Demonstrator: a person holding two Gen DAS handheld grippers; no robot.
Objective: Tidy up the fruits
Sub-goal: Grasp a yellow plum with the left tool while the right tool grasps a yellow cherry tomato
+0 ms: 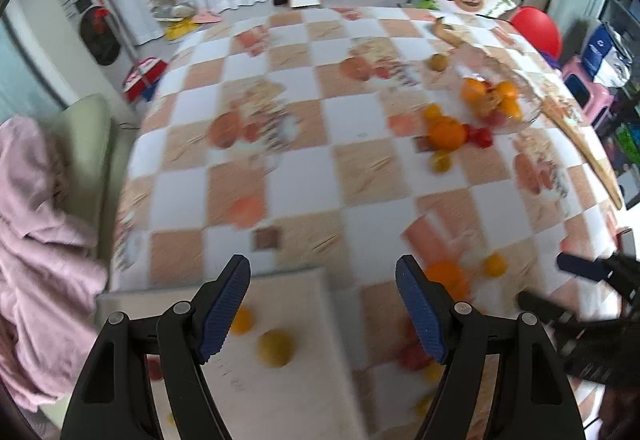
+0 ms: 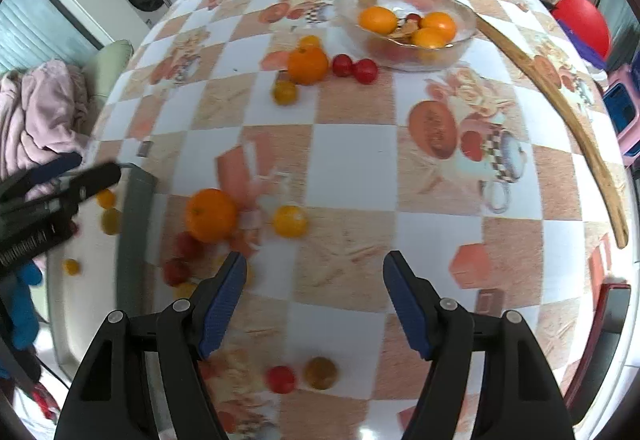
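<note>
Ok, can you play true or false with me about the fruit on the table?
1. The glass bowl has oranges in it. True.
2. The right gripper is holding an orange. False: its jaws are open and hold nothing.
3. Two red tomatoes lie on the table beside the bowl. True.
4. The left gripper is shut. False: its jaws are wide apart.
5. All the fruit is already in the bowl. False: one big orange and several small fruits are on the tablecloth.
</note>
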